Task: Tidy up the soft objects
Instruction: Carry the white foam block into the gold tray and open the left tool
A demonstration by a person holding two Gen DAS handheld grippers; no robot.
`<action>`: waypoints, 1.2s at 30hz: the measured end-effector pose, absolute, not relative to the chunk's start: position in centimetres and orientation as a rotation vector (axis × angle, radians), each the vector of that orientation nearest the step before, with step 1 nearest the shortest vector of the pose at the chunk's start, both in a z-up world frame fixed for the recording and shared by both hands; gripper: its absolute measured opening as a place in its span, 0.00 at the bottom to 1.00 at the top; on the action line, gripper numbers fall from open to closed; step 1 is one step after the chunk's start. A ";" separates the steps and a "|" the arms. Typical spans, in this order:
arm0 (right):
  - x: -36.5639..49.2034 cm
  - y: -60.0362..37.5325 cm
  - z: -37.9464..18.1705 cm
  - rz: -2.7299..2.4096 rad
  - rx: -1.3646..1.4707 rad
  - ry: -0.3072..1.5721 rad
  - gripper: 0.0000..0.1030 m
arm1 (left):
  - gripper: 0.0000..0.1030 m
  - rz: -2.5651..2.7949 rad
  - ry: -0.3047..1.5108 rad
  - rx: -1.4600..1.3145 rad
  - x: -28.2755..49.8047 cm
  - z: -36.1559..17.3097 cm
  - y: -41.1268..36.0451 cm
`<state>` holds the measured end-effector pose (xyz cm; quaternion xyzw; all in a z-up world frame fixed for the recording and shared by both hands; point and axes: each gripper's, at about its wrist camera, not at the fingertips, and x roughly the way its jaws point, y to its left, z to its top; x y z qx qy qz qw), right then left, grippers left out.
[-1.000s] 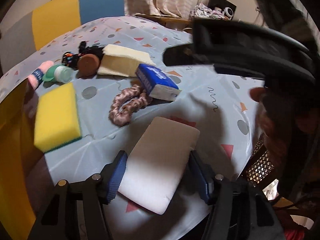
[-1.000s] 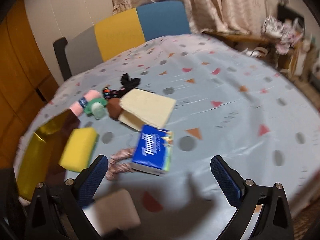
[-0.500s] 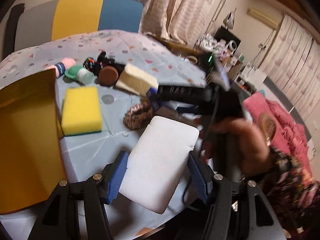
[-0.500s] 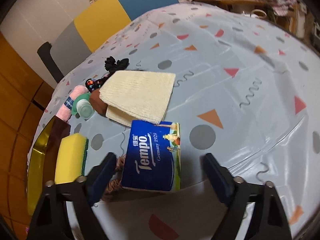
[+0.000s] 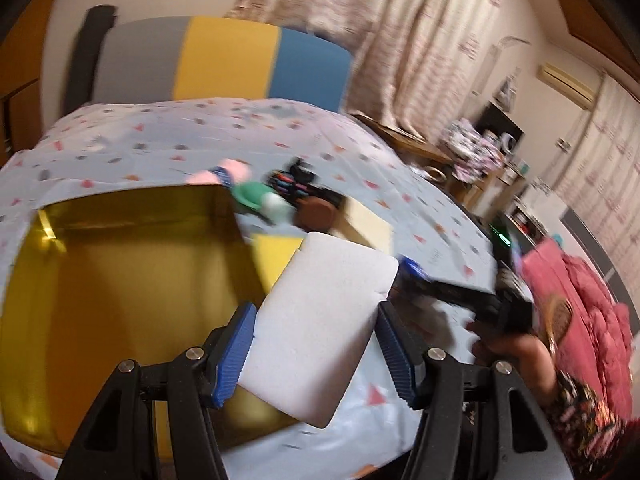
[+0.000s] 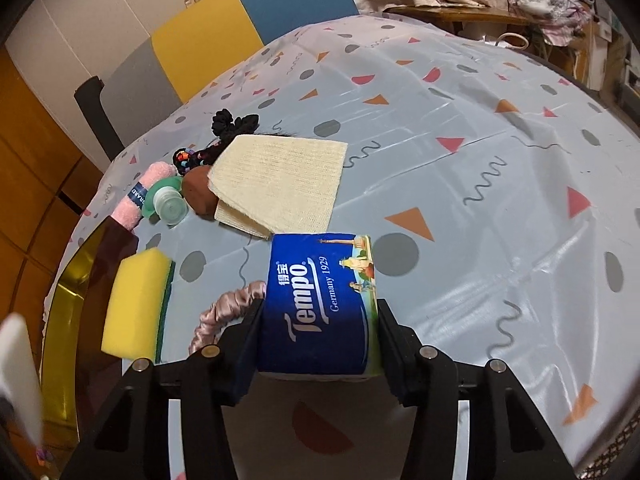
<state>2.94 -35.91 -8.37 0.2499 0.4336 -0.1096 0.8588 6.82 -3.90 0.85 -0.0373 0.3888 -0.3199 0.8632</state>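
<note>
The left gripper [image 5: 316, 348] is clamping a white sponge [image 5: 320, 320] beside the yellow box [image 5: 120, 272]; the right gripper [image 6: 318, 350] is squeezing a blue Tempo tissue pack [image 6: 320, 304] on the patterned tablecloth [image 6: 480, 200].

a blue tempo tissue pack [image 6: 320, 304] lies in front of a folded cream cloth [image 6: 280, 184]; a yellow rectangular sponge [image 6: 136, 304] lies left of it, a glossy gold box [image 5: 120, 288] further left.
</note>
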 end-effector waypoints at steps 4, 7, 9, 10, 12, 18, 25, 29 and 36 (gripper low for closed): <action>1.9 -35.7 -7.7 -0.248 0.505 0.902 0.52 | 0.60 -0.563 0.815 -0.085 9.7 1.0 -0.5; 1.2 -35.6 -7.2 -0.263 0.504 0.890 0.52 | 0.61 -0.496 0.854 -0.091 12.3 0.4 1.5; 0.7 -35.4 -6.8 -0.270 0.502 0.877 0.51 | 0.61 -0.445 0.883 -0.092 14.2 -0.2 2.6; 0.6 -35.3 -6.5 -0.273 0.500 0.871 0.51 | 0.61 -0.420 0.892 -0.084 15.0 -0.5 3.0; 0.1 -35.0 -6.0 -0.278 0.496 0.855 0.51 | 0.61 -0.364 0.901 -0.056 16.4 -1.1 3.7; -0.9 -34.0 -4.8 -0.274 0.493 0.827 0.51 | 0.61 -0.221 1.010 -0.085 21.6 -3.8 6.1; -1.4 -32.7 -4.0 -0.261 0.471 0.821 0.51 | 0.64 -0.123 1.037 -0.161 24.4 -5.5 8.5; -1.2 -31.8 -3.9 -0.245 0.459 0.821 0.51 | 0.68 -0.071 1.038 -0.163 25.3 -5.9 9.1; -0.7 -30.2 -4.0 -0.217 0.432 0.825 0.51 | 0.71 -0.065 1.033 -0.207 26.0 -6.1 9.9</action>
